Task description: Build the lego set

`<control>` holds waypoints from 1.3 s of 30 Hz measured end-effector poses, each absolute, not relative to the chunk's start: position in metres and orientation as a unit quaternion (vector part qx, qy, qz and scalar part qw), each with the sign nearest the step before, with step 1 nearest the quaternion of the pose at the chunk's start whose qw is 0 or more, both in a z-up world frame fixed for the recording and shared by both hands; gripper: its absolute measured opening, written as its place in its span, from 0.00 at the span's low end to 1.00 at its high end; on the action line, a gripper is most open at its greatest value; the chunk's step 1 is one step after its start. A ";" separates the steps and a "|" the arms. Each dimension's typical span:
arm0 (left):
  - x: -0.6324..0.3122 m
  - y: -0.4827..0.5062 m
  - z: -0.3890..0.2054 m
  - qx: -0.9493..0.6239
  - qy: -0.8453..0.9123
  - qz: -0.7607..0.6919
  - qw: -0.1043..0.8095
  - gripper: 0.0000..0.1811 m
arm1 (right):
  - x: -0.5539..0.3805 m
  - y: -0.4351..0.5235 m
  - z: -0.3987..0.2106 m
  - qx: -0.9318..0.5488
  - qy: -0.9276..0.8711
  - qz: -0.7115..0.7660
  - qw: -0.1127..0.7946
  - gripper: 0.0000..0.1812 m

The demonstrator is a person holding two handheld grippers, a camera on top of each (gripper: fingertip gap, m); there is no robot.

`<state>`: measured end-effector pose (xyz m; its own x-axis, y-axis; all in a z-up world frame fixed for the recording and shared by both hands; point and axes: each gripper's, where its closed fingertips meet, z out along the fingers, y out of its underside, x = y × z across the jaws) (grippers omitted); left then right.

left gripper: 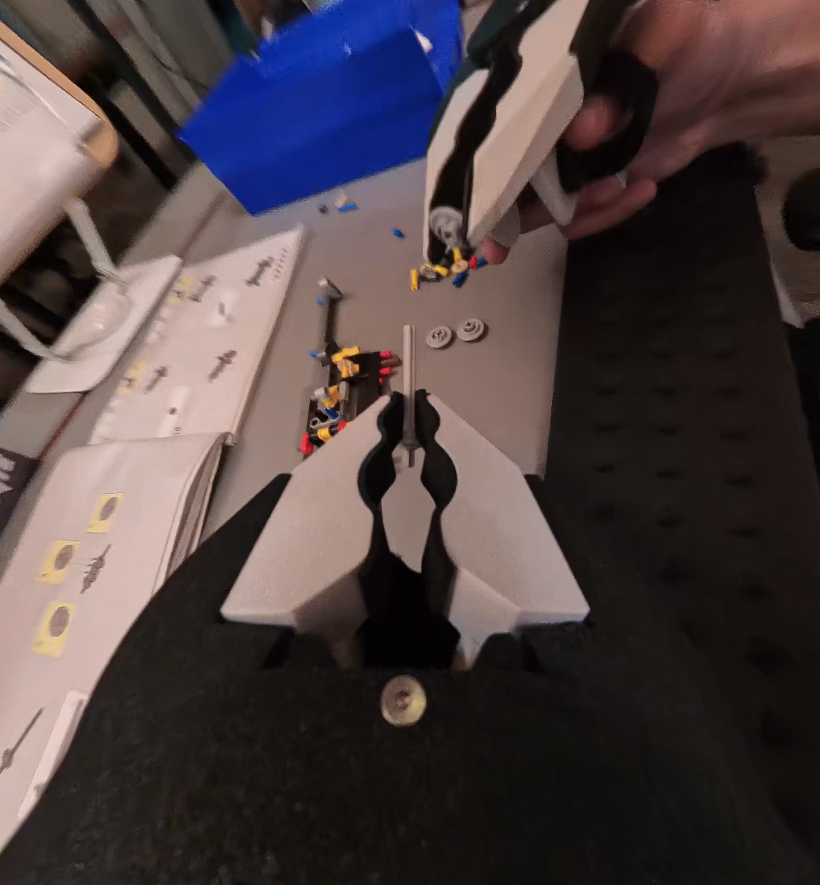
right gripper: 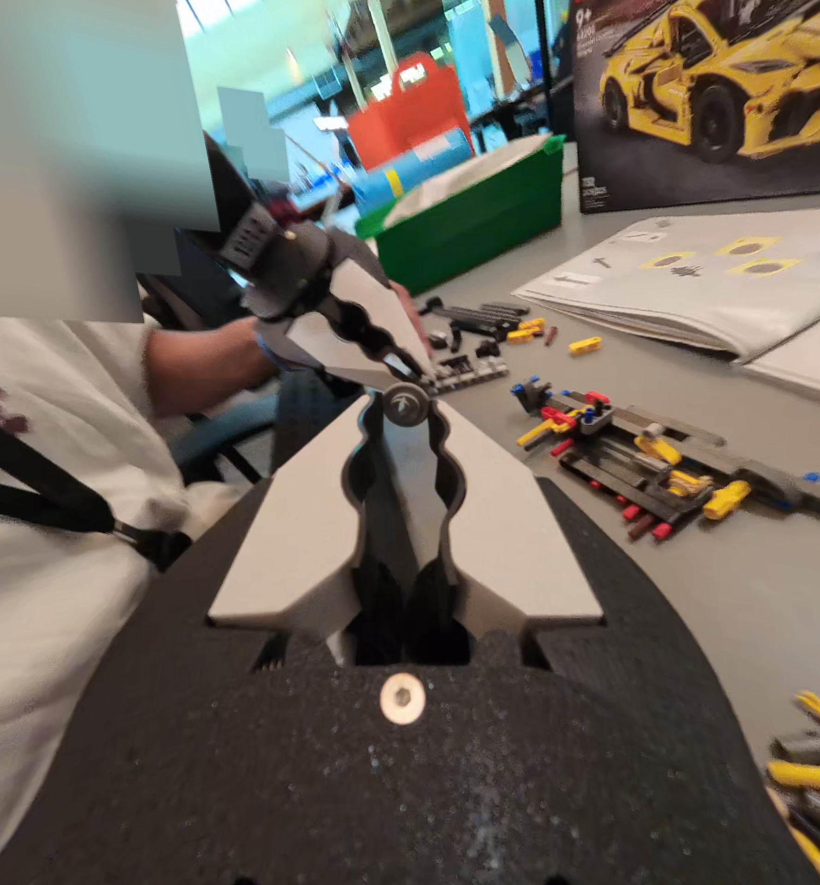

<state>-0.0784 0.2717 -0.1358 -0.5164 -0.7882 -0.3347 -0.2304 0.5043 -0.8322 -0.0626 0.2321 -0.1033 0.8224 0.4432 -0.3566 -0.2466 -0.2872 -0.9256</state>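
The left gripper (left gripper: 409, 397) pinches a grey axle (left gripper: 408, 383) at its tips, and the right gripper (right gripper: 405, 400) is closed on a grey wheel (right gripper: 406, 404). If the axle tilts in that thin grip, the wheel's hole may miss it and either part could drop. The chassis (right gripper: 637, 455) lies at three o'clock in the right view. Only the left view shows two spare wheels (left gripper: 455, 333); only the right shows the box (right gripper: 714, 100).

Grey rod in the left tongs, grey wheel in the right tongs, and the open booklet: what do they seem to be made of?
Grey rod: likely moulded plastic; matte, uniform light grey, thin and straight.
Grey wheel: probably plastic too; smooth face with a slight sheen and moulded spokes.
Booklet: paper; thin stacked sheets showing at the edge, printed pages, faint gloss.
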 end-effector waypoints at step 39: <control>-0.090 0.259 -0.164 -0.205 0.793 -0.201 0.537 0.01 | -0.094 0.238 -0.153 -0.842 -0.081 0.278 0.455 0.12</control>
